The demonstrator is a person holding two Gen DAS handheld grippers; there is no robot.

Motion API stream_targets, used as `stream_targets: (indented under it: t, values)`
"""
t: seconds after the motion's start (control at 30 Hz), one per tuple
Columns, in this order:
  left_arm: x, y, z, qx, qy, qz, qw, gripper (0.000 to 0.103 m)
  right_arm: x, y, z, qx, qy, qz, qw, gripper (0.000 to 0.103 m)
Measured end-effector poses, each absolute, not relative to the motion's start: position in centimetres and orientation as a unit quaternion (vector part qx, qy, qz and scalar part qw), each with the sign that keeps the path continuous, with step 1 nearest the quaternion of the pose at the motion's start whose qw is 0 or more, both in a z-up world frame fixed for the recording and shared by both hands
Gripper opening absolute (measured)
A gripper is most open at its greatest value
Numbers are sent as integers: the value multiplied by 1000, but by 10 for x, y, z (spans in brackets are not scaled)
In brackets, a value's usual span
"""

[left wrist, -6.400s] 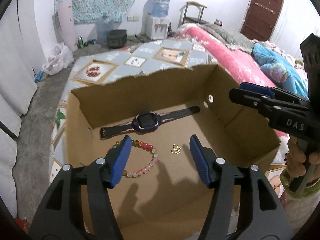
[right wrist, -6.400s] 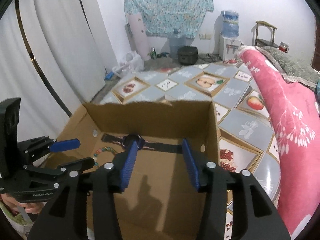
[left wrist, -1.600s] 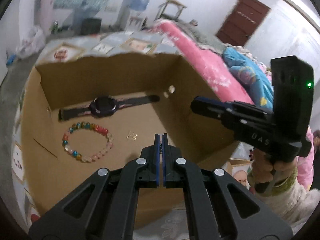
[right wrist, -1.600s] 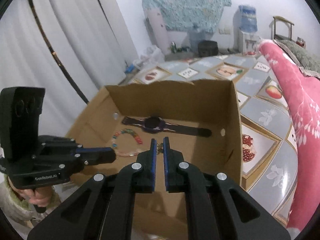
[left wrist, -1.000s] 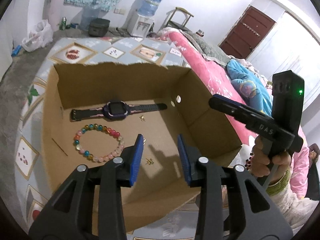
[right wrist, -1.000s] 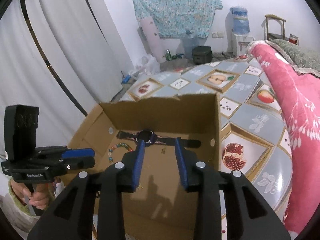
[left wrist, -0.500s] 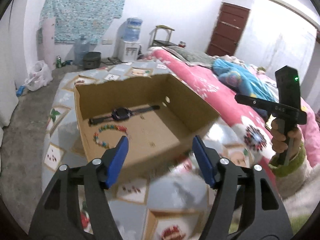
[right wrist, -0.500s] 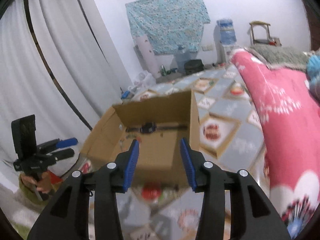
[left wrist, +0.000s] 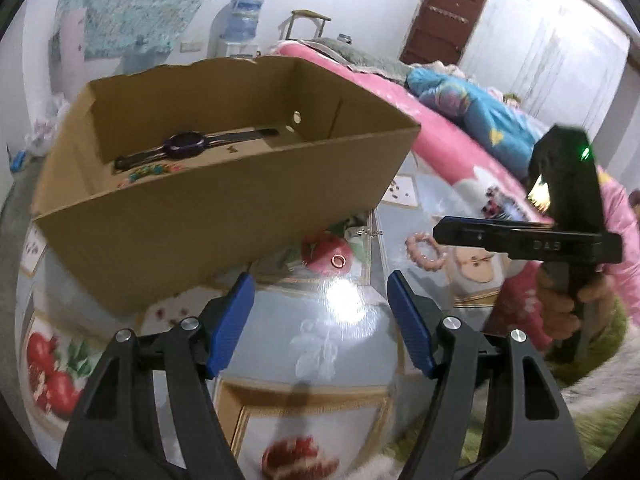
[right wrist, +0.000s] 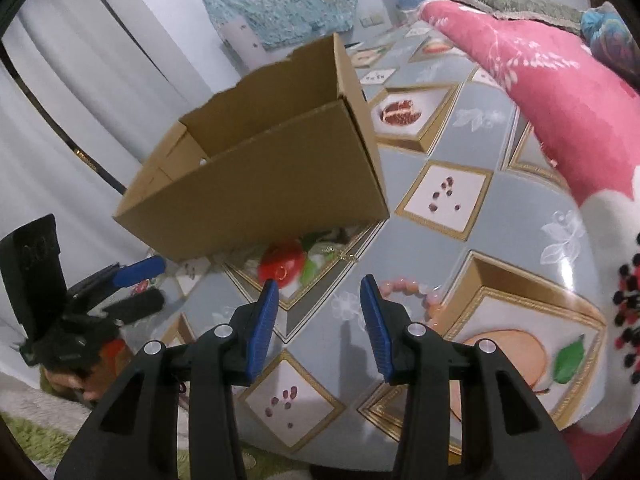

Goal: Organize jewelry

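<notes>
A cardboard box (left wrist: 224,204) stands on the patterned table and shows in the right wrist view (right wrist: 272,184) too. Inside it lie a dark watch (left wrist: 184,145), a coloured bead bracelet (left wrist: 154,170) and a small gold piece (left wrist: 231,149). On the table before the box lie a gold ring (left wrist: 338,260), a thin chain (left wrist: 366,233) and a pink bead bracelet (left wrist: 424,249); the ring (right wrist: 282,271) and pink bracelet (right wrist: 404,286) also show in the right wrist view. My left gripper (left wrist: 320,320) is open and empty, low over the table. My right gripper (right wrist: 318,322) is open and empty near the pink bracelet.
A pink blanket (right wrist: 560,92) lies on the table's right side. A green rug (right wrist: 32,436) lies below the table's near edge. White curtains (right wrist: 60,120) hang at the left. A water dispenser (left wrist: 240,28) and a brown door (left wrist: 448,20) stand far back.
Both grippers have dropped from high above the box to low over the table in front of it. Both stay open; earlier they were shut, then opened.
</notes>
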State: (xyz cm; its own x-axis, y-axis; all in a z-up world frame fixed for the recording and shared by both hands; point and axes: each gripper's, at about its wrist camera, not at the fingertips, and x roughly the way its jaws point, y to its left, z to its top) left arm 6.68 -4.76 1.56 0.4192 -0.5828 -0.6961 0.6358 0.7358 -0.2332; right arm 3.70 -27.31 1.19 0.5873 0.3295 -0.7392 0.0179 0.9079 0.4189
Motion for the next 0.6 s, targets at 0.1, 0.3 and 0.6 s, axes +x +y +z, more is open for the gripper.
stream_targets:
  t: [0.1, 0.3, 0.6]
  values:
    - [66, -72, 2, 85, 383, -356, 848, 63, 40, -271, 6, 202, 445, 94, 867, 42]
    - [87, -92, -19, 124, 396, -311, 855, 42, 44, -270, 2, 214, 441, 97, 867, 42]
    - [98, -100, -31, 131, 423, -280, 852, 25, 49, -271, -8, 233, 444, 101, 859, 42]
